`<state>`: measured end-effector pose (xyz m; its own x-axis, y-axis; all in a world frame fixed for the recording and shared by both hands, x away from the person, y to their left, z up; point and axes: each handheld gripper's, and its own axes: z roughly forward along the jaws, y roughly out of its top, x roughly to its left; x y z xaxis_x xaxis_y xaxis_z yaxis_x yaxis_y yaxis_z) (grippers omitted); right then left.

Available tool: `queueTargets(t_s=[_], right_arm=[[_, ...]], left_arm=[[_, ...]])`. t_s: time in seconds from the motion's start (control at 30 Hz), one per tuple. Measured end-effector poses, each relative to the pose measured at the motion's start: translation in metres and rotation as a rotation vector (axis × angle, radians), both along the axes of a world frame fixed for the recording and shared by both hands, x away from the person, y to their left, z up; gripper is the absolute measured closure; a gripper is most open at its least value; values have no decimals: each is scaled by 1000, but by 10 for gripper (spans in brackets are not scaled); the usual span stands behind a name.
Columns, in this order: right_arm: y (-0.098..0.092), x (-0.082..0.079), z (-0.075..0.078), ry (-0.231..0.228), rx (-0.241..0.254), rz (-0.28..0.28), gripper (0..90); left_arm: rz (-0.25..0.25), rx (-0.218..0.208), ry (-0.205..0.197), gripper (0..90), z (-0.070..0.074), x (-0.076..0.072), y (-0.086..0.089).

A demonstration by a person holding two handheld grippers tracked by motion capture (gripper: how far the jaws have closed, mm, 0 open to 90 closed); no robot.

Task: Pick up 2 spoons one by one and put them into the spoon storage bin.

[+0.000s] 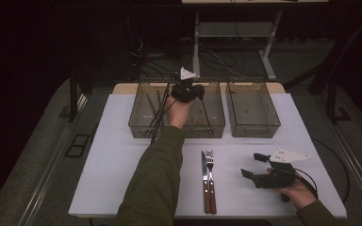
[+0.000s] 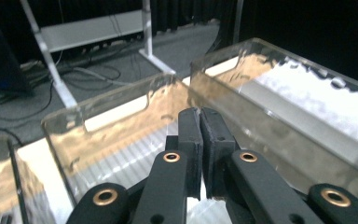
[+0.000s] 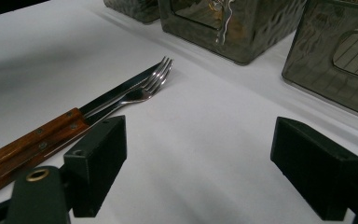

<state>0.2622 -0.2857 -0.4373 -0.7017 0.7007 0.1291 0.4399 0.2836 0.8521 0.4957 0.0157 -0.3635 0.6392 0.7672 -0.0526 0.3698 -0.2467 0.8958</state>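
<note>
A fork and a knife, both with wooden handles, lie side by side near the front edge of the white table. In the right gripper view the fork and knife lie left of the jaws. My right gripper rests on the table to their right, open, with nothing between its pads. My left gripper hangs over the left clear bin, shut with nothing in it. Its pads meet above the bin's floor.
A second clear bin, bare inside, stands right of the first at the back of the table. The left bin holds a few long thin utensils at its left side. A cable trails from each gripper. Desk legs and cables stand on the floor beyond the table.
</note>
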Motion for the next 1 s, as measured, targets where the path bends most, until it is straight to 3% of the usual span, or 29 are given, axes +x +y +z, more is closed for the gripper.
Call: queueTargets(t_s=[0.07,0.1,0.17,0.2,0.3,0.47,0.6,0.67,0.77,1.0], right_arm=[[0,0,0,3,-1,-1,182],[0,0,0,4,-1,-1,182],[1,0,0,2,-3,1,182],[1,0,0,1,-3,1,182],[1,0,0,2,-3,0,182],[1,0,0,2,-5,1,182],[2,0,0,-2,-8,4,182],[2,0,-1,0,-10,4,182],[2,-1,-1,0,-12,6,182],[3,0,-1,-5,-19,9,182]], left_arm=[[2,4,32,866,-4,1,1],[3,24,29,860,-4,1,2],[22,20,23,730,-5,0,2],[22,37,26,674,-5,0,4],[22,37,18,591,-3,-1,4],[-9,87,4,491,1,-5,6],[-31,49,19,457,2,-9,10],[-49,58,27,443,2,-13,12],[-62,39,42,422,1,-20,15],[-101,1,48,371,0,-42,27]])
